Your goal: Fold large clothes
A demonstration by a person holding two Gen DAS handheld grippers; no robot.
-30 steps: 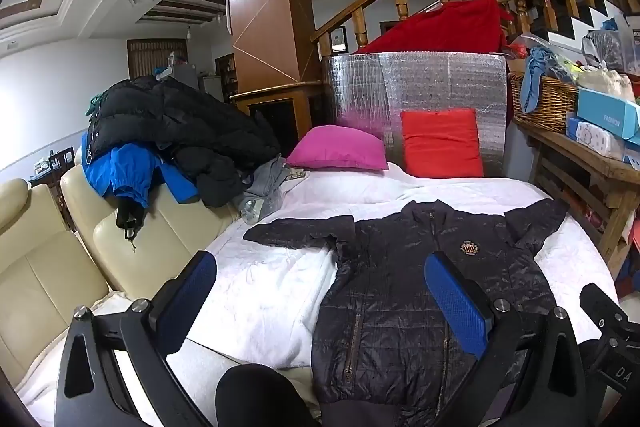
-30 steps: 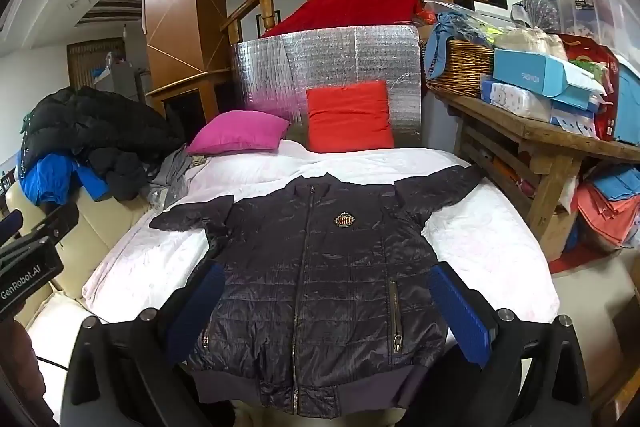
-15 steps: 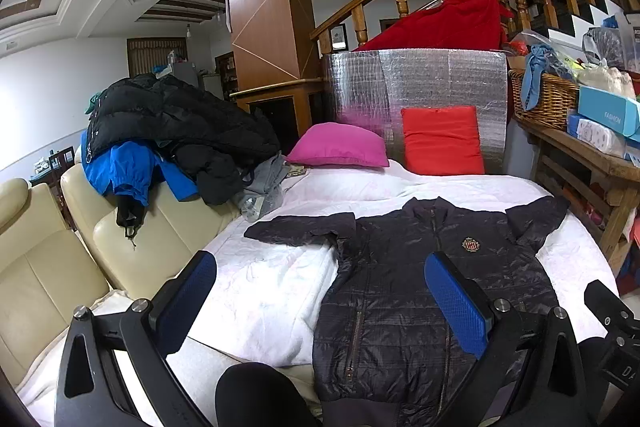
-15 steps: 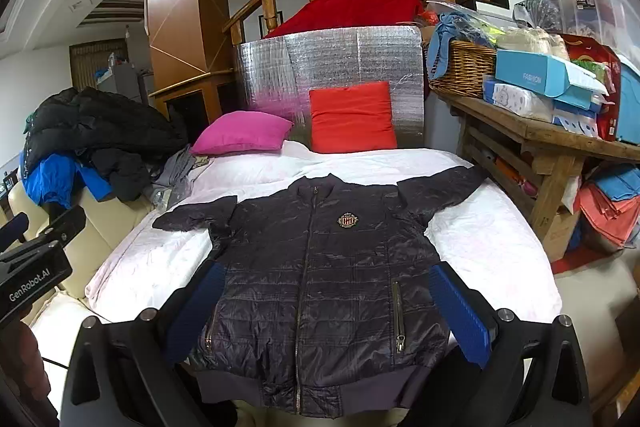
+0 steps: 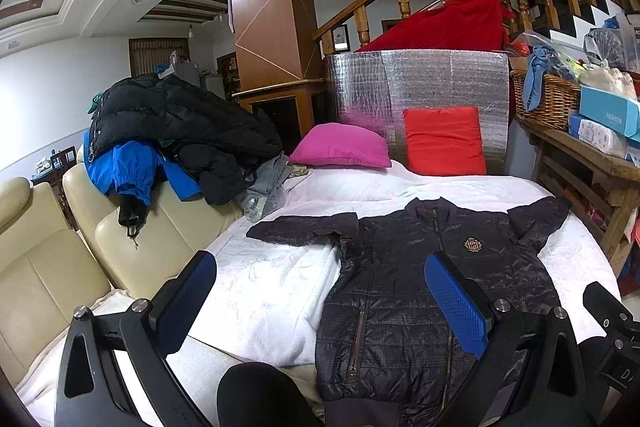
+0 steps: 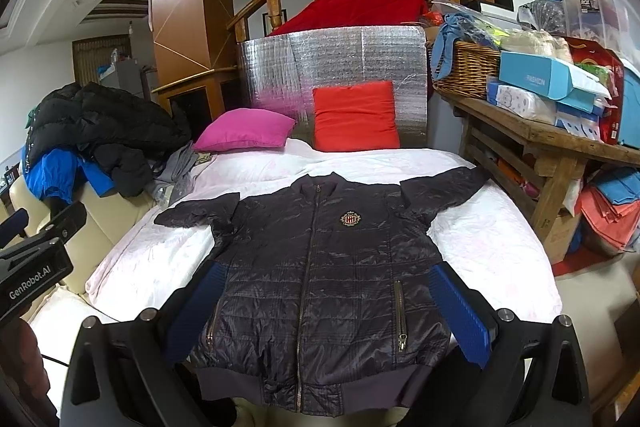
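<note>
A dark quilted jacket (image 6: 320, 267) with a crest badge lies flat, zipped and face up, on a white-covered bed (image 6: 500, 247), sleeves spread to both sides. It also shows in the left wrist view (image 5: 420, 287). My right gripper (image 6: 324, 307) is open and empty, held above the jacket's hem. My left gripper (image 5: 320, 295) is open and empty, above the bed's left part and the jacket's left side. The left gripper's body shows at the left edge of the right wrist view (image 6: 32, 267).
A pile of black and blue coats (image 5: 160, 131) lies on a cream sofa (image 5: 52, 259) at the left. Pink (image 5: 340, 151) and red cushions (image 5: 444, 143) stand at the bed's head. A cluttered wooden table (image 6: 552, 147) is at the right.
Both grippers have drifted slightly back and up; the jacket sits a little lower in both views. Nothing was grasped or released.
</note>
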